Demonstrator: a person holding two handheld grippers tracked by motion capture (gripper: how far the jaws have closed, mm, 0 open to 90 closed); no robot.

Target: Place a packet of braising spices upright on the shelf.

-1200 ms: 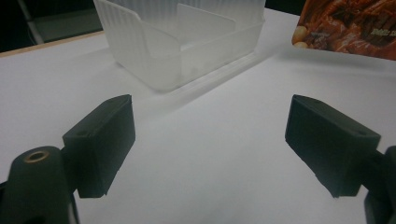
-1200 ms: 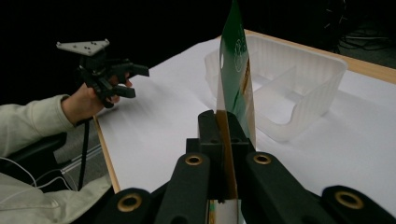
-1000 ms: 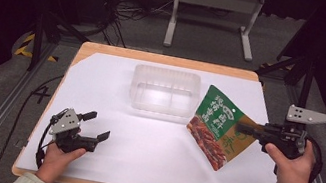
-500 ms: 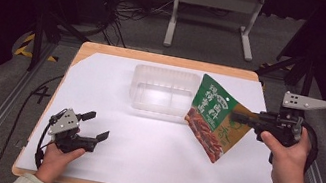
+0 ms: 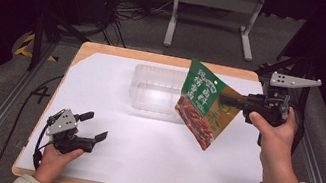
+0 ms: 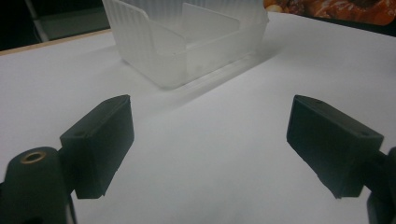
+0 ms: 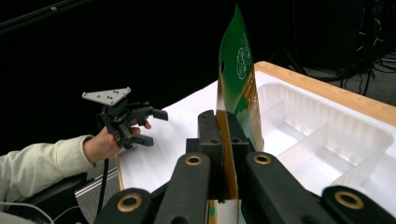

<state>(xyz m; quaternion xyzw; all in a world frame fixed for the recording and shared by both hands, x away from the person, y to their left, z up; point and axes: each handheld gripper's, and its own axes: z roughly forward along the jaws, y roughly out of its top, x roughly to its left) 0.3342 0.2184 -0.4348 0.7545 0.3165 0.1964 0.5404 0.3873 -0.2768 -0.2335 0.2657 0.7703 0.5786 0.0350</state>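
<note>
1. Both tongs differ in state: the right gripper (image 5: 230, 99) has its black jaws clamped flat on the edge of the snack pouch (image 5: 203, 104), while the left gripper (image 5: 92, 126) rests near the front left corner of the table (image 5: 101, 85) with its jaws spread wide and nothing between them.
2. From the high view, the pouch hangs in the air, tilted, its lower corner pointing down at the white surface just right of the clear tray (image 5: 156, 90); its printed face shows green at the top and a reddish food picture below.
3. Seen from the right gripper view, the pouch (image 7: 240, 88) is edge-on, a thin flat sheet with an orange-brown seam pinched between the jaws, and the left gripper (image 7: 140, 123) appears far off in a hand with a pale sleeve.
4. Looking along the left gripper view, two blocky matte black jaws stand well apart over bare white tabletop, with the tray (image 6: 187, 46) ahead and a strip of the pouch (image 6: 327, 9) at the top right edge.
5. Thin, translucent ribbed plastic forms the rectangular tray, with rounded corners and inner dividers making several compartments.
6. All tray compartments that show are empty; the pouch is above and beside it, not inside.
7. White covering lies over a table with a light wooden rim.
</note>
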